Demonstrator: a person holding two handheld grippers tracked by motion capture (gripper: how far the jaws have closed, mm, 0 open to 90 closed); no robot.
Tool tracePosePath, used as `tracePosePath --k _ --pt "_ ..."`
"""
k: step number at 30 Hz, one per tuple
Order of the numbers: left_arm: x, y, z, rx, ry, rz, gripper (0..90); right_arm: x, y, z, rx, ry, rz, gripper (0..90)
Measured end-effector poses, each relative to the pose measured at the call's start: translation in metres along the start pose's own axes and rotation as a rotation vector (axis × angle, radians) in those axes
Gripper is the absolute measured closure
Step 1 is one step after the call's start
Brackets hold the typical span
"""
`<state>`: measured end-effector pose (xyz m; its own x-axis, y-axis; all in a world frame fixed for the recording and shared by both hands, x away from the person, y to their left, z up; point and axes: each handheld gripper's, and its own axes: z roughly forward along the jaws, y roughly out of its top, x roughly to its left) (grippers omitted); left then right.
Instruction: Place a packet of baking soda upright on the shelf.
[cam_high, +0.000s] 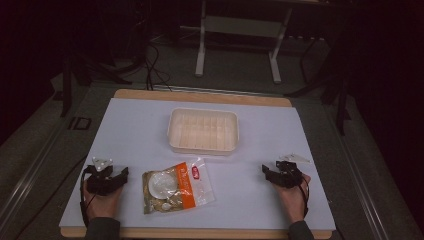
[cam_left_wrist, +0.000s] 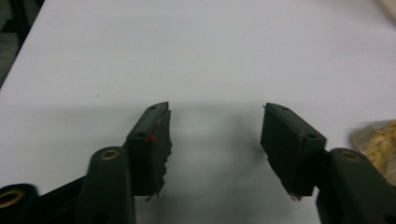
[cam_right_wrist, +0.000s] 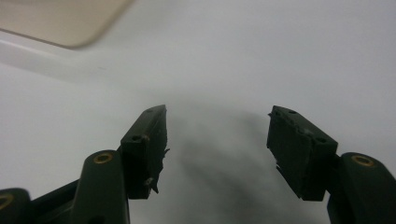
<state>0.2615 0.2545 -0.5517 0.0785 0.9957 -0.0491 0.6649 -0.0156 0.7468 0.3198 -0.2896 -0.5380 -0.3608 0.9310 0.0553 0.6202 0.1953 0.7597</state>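
An orange and clear snack bag (cam_high: 176, 186) lies flat on the white table sheet (cam_high: 140, 130) near the front, between my two hands. A cream plastic tray (cam_high: 203, 131) stands beyond it at the table's middle. My left gripper (cam_high: 120, 172) rests at the front left, just left of the bag, its jaws wide apart over bare sheet (cam_left_wrist: 215, 130); a corner of the bag (cam_left_wrist: 377, 140) shows at that view's right edge. My right gripper (cam_high: 266, 171) sits at the front right, open with nothing between its jaws (cam_right_wrist: 217, 128). The tray's corner (cam_right_wrist: 60, 21) appears blurred at upper left there.
The sheet covers a wooden tabletop (cam_high: 200, 96) whose edge shows at the back and front. Beyond it, on the dark floor, stand a white frame's legs (cam_high: 235, 45) and some cables.
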Motion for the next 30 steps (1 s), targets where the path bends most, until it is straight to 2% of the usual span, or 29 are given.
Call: tracePosePath --k 1,2,5,6,10,19,28,30 --pt "0.001 0.000 0.000 -0.005 -0.010 0.014 47.3 0.004 0.002 -0.003 -0.003 0.036 -0.012 37.8" --pt "0.001 0.000 0.000 -0.010 -0.018 0.024 47.3 0.004 0.002 -0.003 -0.003 0.036 -0.012 37.8" --pt "0.002 0.000 -0.001 -0.021 -0.032 0.038 49.1 0.013 0.005 -0.005 0.003 0.089 -0.039 37.5" --pt "0.001 0.000 -0.001 -0.036 -0.042 0.060 49.4 0.019 0.006 -0.005 0.008 0.112 -0.059 36.9" --pt "-0.001 0.000 0.000 -0.045 -0.056 0.088 50.9 0.034 0.009 -0.004 0.010 0.153 -0.105 36.6" --pt "-0.002 0.000 0.000 -0.045 -0.057 0.093 52.5 0.062 0.013 0.003 0.029 0.238 -0.172 35.4" --pt "-0.003 0.000 0.001 -0.041 -0.044 0.099 50.8 0.091 0.026 0.012 0.040 0.363 -0.264 26.5" --pt "-0.003 0.000 0.001 -0.043 -0.043 0.099 50.7 0.098 0.028 0.016 0.046 0.375 -0.284 25.6"
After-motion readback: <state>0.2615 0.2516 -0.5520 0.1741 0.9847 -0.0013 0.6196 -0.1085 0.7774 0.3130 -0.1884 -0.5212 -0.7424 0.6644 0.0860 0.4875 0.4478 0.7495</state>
